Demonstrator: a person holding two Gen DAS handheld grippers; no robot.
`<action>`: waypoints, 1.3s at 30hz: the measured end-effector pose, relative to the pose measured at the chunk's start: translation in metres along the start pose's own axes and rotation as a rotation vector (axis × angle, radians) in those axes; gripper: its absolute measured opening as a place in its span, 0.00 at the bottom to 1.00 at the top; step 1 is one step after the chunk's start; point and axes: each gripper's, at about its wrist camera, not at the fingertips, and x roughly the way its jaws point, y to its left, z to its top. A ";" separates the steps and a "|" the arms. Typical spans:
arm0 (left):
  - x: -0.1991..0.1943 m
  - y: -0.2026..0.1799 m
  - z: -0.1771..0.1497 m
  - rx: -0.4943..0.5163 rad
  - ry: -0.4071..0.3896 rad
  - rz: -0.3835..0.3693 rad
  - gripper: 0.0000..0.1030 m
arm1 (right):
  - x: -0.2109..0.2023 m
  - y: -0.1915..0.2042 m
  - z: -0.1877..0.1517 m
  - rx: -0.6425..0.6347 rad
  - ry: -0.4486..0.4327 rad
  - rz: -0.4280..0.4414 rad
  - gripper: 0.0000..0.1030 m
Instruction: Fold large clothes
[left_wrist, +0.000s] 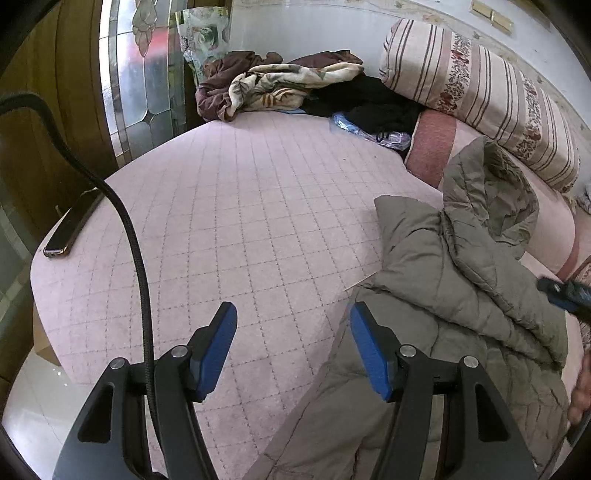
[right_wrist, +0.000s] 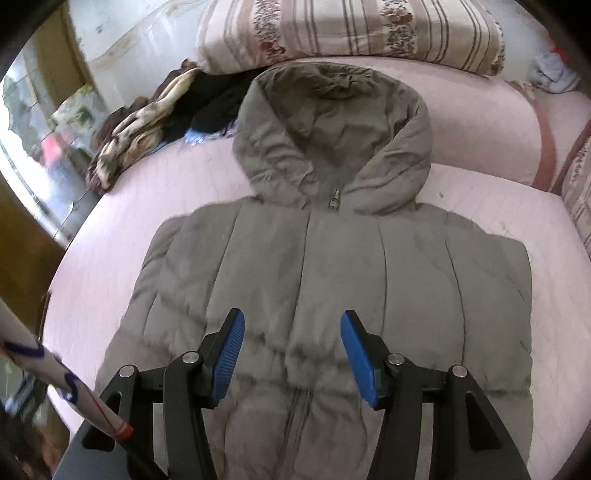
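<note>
A grey-green hooded puffer jacket (right_wrist: 332, 266) is seen laid flat, front up and zipped, on a pink quilted bed cover (left_wrist: 240, 206), filling the centre of the right wrist view. The right gripper (right_wrist: 292, 325) is held above its lower front, fingers spread wide, nothing pinched. The left gripper (left_wrist: 293, 314) is likewise spread and empty, lower centre, at the jacket's edge. A phone (left_wrist: 72, 223) is seen at left, a pile of clothes (left_wrist: 273, 85) at the top, beside a striped bolster (left_wrist: 480, 92).
</note>
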 end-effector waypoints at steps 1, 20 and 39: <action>0.000 -0.001 -0.001 0.007 0.000 0.002 0.61 | 0.011 0.003 0.007 0.013 0.009 -0.001 0.57; 0.012 -0.017 -0.008 0.067 0.030 0.035 0.61 | -0.009 0.052 -0.038 -0.258 -0.014 -0.279 0.71; 0.025 -0.004 -0.011 0.024 0.069 0.084 0.61 | 0.005 0.058 -0.026 -0.186 -0.010 -0.088 0.78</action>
